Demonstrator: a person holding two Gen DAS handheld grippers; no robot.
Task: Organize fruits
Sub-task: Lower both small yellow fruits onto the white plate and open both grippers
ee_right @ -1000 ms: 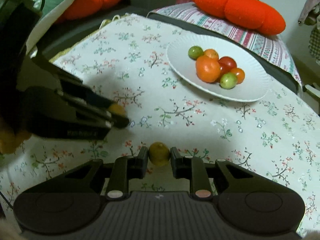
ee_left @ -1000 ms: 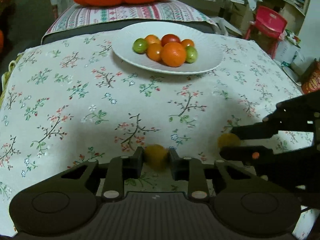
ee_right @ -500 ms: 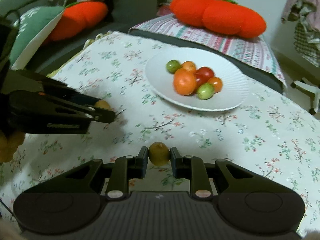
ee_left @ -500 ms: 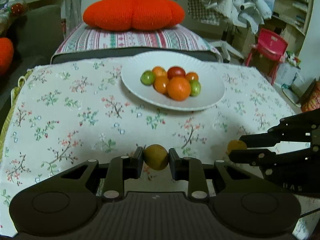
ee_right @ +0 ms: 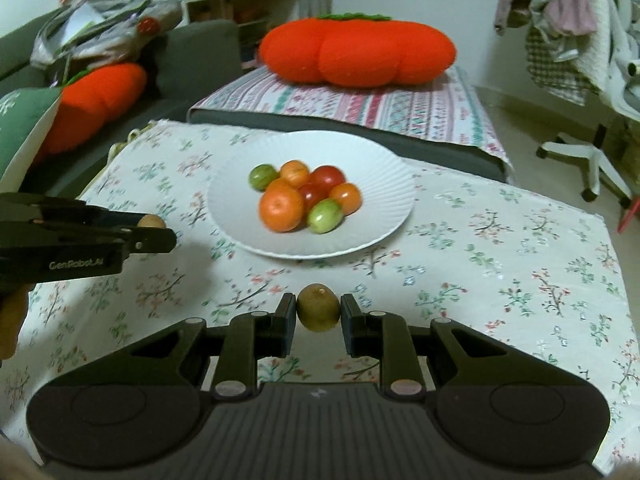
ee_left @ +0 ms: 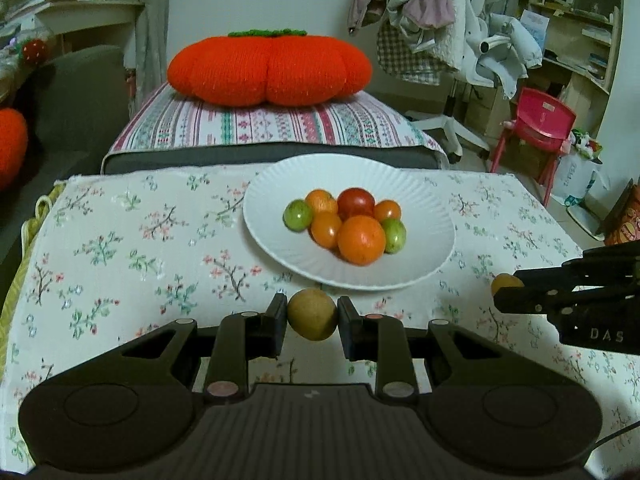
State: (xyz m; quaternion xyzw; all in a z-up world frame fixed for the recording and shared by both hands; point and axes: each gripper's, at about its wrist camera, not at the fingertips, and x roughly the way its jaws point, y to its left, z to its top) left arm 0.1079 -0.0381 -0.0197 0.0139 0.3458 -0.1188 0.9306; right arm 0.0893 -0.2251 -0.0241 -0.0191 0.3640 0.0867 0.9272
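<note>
A white ribbed plate [ee_left: 432,208] [ee_right: 384,184] sits at the far middle of the flowered tablecloth [ee_left: 132,248], holding several orange, red and green tomatoes [ee_left: 360,240] [ee_right: 282,210]. My left gripper [ee_left: 312,316] is shut on a small brownish-yellow round fruit [ee_left: 312,314], held above the cloth just short of the plate's near rim. My right gripper [ee_right: 318,309] is shut on a similar olive-brown fruit [ee_right: 318,307]. Each gripper also shows in the other's view, the right gripper [ee_left: 505,289] with its fruit [ee_left: 505,282] at the right, the left gripper [ee_right: 156,229] with its fruit [ee_right: 151,221] at the left.
Behind the table a striped cushion [ee_left: 264,124] carries a big orange pumpkin pillow [ee_left: 268,68]. A grey sofa with another orange pillow [ee_right: 96,100] is to the left. A red child's chair [ee_left: 540,120] and an office chair draped with clothes [ee_left: 452,40] stand to the right.
Both grippers have lifted and tilted up with their fruits, so the plate now lies closer and lower in each view. The right gripper has moved sideways toward the plate.
</note>
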